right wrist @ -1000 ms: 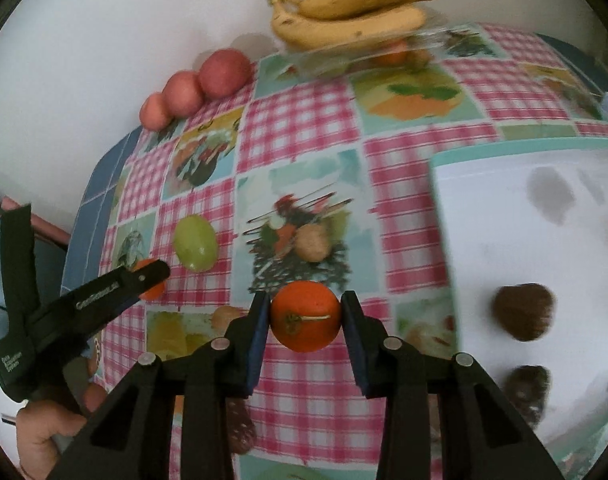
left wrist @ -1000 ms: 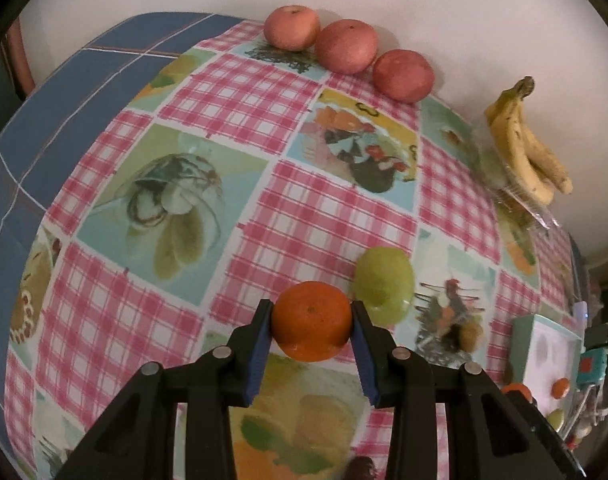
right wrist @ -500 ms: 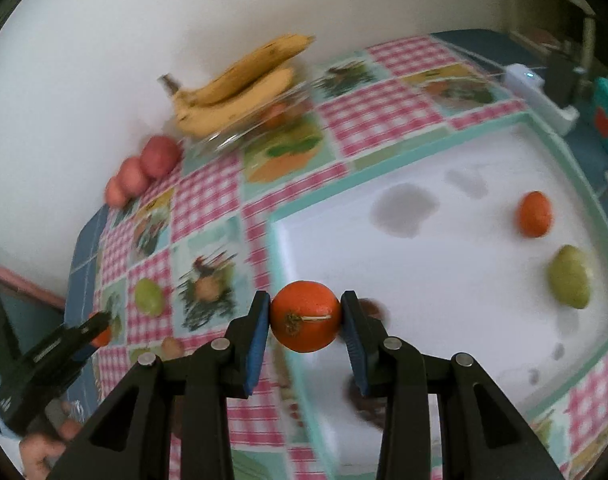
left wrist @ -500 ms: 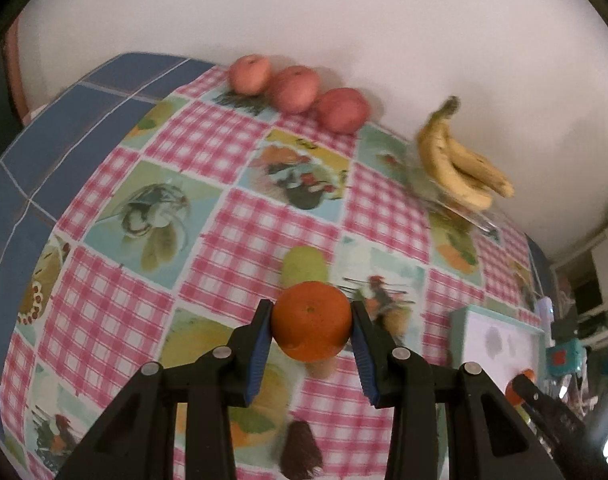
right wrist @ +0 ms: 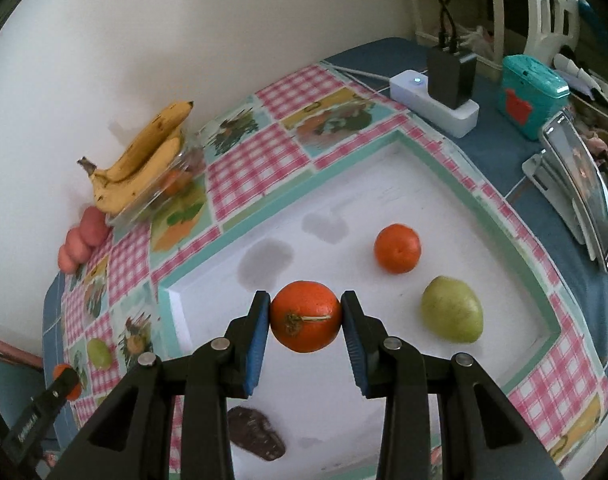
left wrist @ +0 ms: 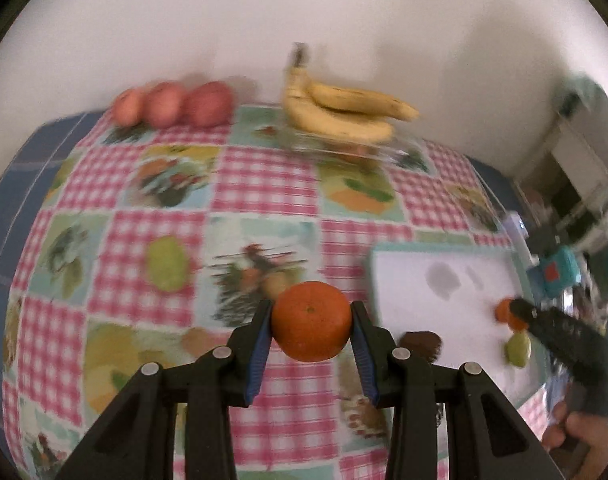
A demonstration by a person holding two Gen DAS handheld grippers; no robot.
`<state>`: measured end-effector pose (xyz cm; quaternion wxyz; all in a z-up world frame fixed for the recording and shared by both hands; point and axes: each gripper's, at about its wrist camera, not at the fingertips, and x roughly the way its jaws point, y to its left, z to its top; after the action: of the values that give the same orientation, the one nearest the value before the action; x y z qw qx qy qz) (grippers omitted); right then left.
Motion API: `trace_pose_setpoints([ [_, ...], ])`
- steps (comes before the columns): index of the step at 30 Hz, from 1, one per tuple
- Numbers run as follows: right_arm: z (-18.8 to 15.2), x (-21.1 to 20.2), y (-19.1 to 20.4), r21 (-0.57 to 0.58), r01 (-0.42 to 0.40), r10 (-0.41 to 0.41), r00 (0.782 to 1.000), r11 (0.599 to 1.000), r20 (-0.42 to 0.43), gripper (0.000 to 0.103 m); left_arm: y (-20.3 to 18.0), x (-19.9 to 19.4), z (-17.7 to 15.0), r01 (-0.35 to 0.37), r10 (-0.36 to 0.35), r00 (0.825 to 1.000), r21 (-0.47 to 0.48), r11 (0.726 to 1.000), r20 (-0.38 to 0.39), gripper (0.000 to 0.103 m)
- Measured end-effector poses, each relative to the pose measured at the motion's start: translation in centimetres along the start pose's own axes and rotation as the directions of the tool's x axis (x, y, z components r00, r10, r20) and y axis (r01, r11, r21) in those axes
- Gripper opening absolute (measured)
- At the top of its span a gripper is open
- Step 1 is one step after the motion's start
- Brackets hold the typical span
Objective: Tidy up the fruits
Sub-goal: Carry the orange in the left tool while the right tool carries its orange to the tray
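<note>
While both tools hang above the table, we see our left gripper point(left wrist: 311, 322) clamped on a round orange tangerine point(left wrist: 311, 321) over the checked cloth, and our right gripper point(right wrist: 306, 316) clamped on a second stalked tangerine point(right wrist: 306, 316) above the near-left part of the white teal-rimmed tray point(right wrist: 444, 152).

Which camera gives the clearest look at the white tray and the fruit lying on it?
The right wrist view: the white tray fills the frame, sharp, with a tangerine and a green pear lying apart on it. The left wrist view shows the tray blurred at the right edge, partly hidden by the right tool.
</note>
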<state>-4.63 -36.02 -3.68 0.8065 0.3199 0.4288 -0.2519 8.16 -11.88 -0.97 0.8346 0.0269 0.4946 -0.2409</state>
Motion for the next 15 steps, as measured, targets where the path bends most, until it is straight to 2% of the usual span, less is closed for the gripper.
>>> trace_pose_setpoints([
  [2,0.4,0.3,-0.4,0.004,-0.004,0.004,1.000,1.000,0.011,0.038,-1.9,0.9,0.0,0.013,-0.014,1.000,0.064,0.998,0.006,0.040],
  [8,1.4,0.8,-1.1,0.001,0.023,-0.023,0.999,1.000,0.042,0.038,-5.3,3.6,0.2,0.040,-0.039,0.999,0.176,0.984,-0.006,0.040],
  [15,2.4,2.2,-1.8,0.030,-0.012,0.010,0.998,0.999,0.065,0.038,-6.8,6.1,-0.1,0.054,-0.049,0.998,0.208,0.977,-0.031,0.040],
])
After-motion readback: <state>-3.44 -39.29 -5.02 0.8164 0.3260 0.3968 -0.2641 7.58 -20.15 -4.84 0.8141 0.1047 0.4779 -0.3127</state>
